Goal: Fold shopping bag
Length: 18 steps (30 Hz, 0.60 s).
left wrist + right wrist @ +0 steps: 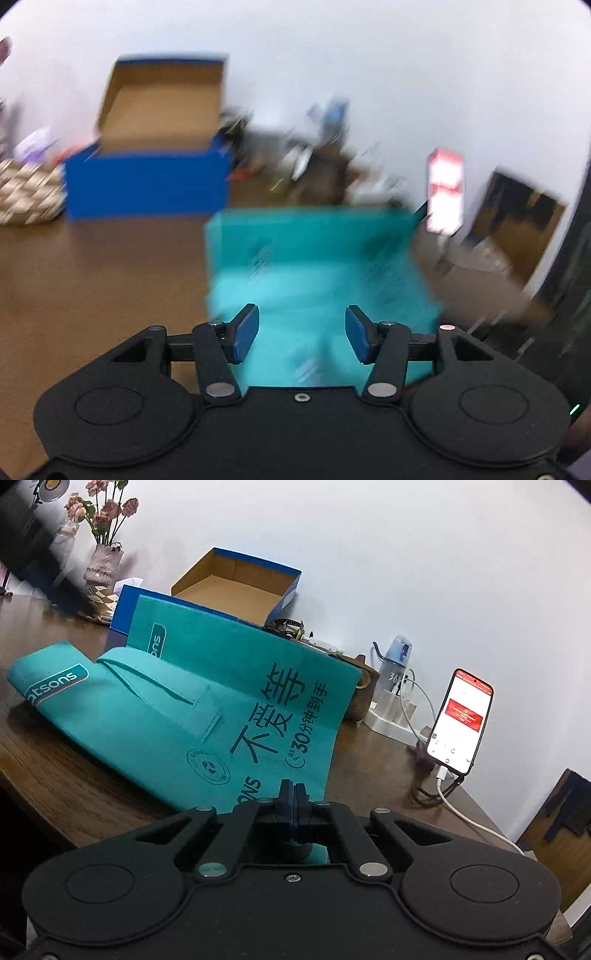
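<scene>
A teal shopping bag (177,716) with dark printed lettering lies on the brown wooden table (55,775). Its far part stands folded upward and a handle strap (159,686) lies across its top. My right gripper (294,794) is shut on the bag's near edge, and teal cloth shows under the fingers. In the blurred left wrist view the same bag (314,258) lies ahead of and beneath my left gripper (301,332). That gripper is open, its blue pads (245,334) apart with nothing pinched between them.
A blue shoe box (240,587) with its lid up stands behind the bag. At the right are a lit phone (461,720) on a white cable, a water bottle (397,661) and a white power strip (391,720). A vase of flowers (105,561) stands far left.
</scene>
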Tool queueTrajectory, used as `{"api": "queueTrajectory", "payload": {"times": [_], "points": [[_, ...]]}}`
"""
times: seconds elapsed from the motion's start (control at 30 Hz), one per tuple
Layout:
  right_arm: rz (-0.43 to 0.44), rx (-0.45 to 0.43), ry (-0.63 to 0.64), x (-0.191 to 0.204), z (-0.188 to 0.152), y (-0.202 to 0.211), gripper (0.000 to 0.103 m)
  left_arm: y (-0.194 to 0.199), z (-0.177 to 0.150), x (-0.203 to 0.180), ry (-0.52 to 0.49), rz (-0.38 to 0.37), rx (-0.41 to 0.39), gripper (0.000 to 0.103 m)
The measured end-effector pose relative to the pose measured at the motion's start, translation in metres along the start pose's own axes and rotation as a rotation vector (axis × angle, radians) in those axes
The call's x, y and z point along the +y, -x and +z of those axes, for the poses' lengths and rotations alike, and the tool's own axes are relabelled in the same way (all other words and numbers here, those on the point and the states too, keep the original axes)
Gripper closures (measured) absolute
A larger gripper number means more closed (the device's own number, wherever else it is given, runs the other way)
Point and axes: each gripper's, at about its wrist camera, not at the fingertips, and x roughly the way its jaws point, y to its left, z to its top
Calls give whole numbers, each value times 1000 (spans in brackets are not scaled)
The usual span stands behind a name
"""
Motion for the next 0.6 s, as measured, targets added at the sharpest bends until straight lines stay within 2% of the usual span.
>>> {"api": "queueTrajectory", "payload": {"times": [0.03,0.13,0.23,0.37,0.4,0.43,0.47,0.5,0.6], "points": [[4,-4,-1,-1,-1,0,103,-8,2,-12,-43,-12,-1,51],[21,-11,-8,-5,-2,1,103,-44,-7,-34,-140,29,94,51],[38,-14,-25,-9,-2,2,103,-71,-23,-35,-133,39,188,50],[102,-14,-20,-22,1,3,99,-68,-27,-22,-75,12,175,50],[120,-20,-1,-28,3,5,86,-67,-27,-18,-65,-4,174,50],[133,-36,37,-33,5,8,67,-66,-28,-17,-66,-9,176,50],[145,-51,75,-39,7,12,58,-64,-27,-17,-71,-9,181,50],[176,-86,147,-43,7,19,51,-63,-28,-17,-74,-9,184,50],[299,-201,529,-43,-1,47,45,-55,-34,-16,-82,-27,183,49]]}}
